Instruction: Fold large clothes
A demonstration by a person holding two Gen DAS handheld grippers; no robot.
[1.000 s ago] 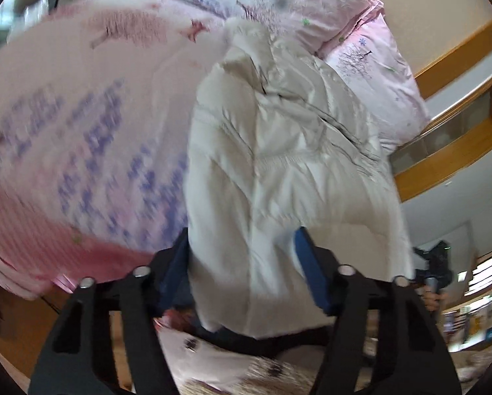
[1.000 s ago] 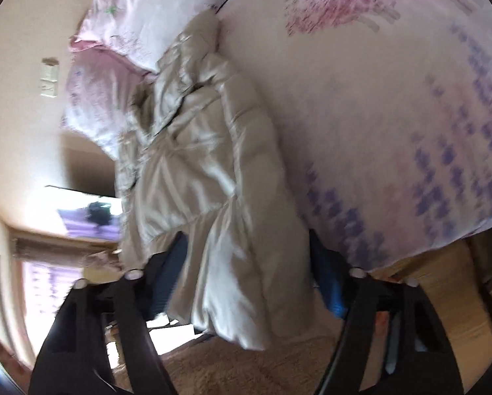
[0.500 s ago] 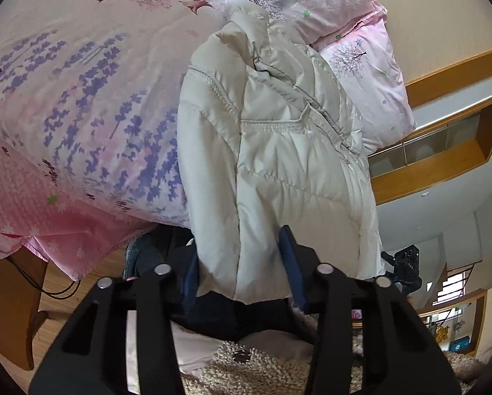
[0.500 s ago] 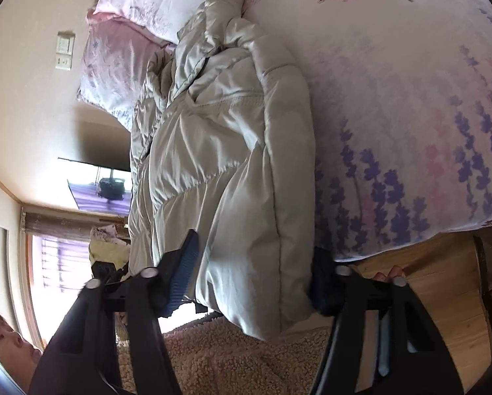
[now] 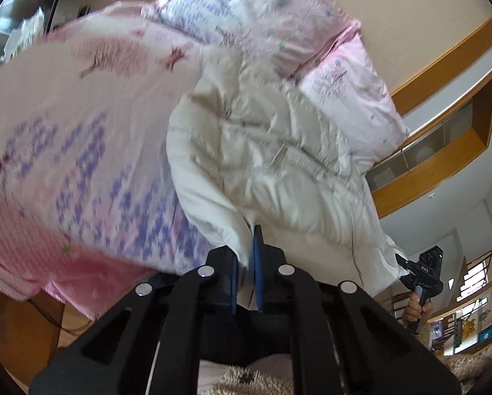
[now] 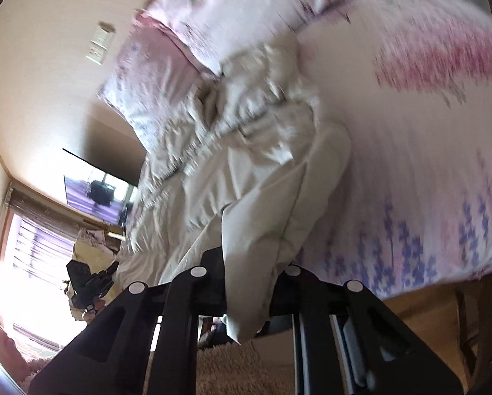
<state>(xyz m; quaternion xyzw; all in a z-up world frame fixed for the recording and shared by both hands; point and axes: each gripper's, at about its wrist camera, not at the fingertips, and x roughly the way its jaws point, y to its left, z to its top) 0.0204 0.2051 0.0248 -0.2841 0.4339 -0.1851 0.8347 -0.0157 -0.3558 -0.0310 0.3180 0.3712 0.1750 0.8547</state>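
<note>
A cream puffer jacket (image 5: 272,164) lies lengthwise on a bed, its collar toward the pillows and its hem at the near bed edge. My left gripper (image 5: 246,250) is shut on the hem near one corner, the blue pads pinching the fabric. In the right wrist view the same jacket (image 6: 246,181) runs away from me, and my right gripper (image 6: 249,276) is shut on the other hem corner, with a thick fold bunched between the black fingers. The right gripper (image 5: 420,276) also shows in the left wrist view, and the left gripper (image 6: 88,283) shows in the right wrist view.
The bed has a pink and white floral cover (image 5: 65,138) with purple flowers. Two pink pillows (image 5: 351,98) lie at the head against a beige wall. A wooden floor (image 6: 420,322) and a shaggy beige rug (image 6: 233,368) lie below. A bright window (image 6: 25,263) is at left.
Both grippers were open around the jacket hem and have closed on it. The views have swung and blurred, and the hem has lifted and crumpled toward me.
</note>
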